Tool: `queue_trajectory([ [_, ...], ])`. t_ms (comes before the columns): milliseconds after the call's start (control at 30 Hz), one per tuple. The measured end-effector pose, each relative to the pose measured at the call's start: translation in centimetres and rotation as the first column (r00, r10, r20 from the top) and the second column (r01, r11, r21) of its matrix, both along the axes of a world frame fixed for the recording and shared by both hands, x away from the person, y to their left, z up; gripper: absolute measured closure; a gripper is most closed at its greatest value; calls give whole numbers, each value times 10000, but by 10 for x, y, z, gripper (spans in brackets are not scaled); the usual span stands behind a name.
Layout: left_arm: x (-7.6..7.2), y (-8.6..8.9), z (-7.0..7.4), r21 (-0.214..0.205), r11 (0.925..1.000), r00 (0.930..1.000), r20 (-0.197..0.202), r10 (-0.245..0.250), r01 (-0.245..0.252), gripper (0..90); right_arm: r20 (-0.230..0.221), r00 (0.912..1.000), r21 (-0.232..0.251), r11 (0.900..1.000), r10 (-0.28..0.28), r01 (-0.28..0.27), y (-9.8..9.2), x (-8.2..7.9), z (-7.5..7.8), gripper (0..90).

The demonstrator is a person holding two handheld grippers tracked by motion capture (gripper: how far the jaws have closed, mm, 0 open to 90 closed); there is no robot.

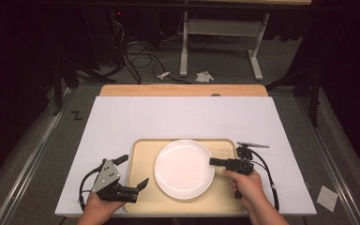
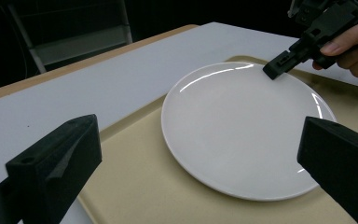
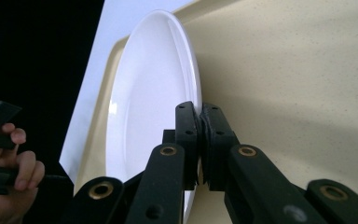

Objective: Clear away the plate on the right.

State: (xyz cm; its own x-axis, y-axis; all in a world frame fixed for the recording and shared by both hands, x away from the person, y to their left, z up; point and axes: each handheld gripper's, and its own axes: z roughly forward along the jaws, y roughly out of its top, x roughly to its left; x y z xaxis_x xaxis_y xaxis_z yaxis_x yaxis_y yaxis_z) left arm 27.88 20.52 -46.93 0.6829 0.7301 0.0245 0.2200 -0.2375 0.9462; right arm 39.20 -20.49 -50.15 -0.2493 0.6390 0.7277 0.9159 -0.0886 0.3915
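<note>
White round plate lying flat on a beige tray, roughly at the tray's middle, the tray itself sitting at the near edge of a white table surface with a wooden strip along the far side. Right gripper reaching in level from the plate's right side, jaws pressed together on the plate's right rim, pinching it; seen close in the right gripper view, with the rim edge caught between the two black pads. Right hand wrapping the handle from below, forearm entering from the bottom edge, a cable looping beside the wrist. Left gripper resting at the tray's left edge, jaws spread wide and holding nothing, pointing toward the plate. Left hand gripping the body from below, grey three-cornered plate facing upward. Left gripper view showing the plate between the two wide-set jaws but well apart from them, with the right gripper touching the far rim.
</note>
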Motion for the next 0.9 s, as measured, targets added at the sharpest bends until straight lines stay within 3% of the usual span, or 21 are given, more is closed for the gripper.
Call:
queue_trajectory([
  [300, 0, 0, 0, 16, 10000, 10000, -9, -17, 17, 5, -201, 9997, -134, 9998, 133, -136, 1, 1, -5, 867],
  [900, 0, -1, -1, 106, 9999, 9999, -4, -104, 104, 5, -389, 9987, -1009, 9942, 329, -367, 2, 2, -11, 835],
])
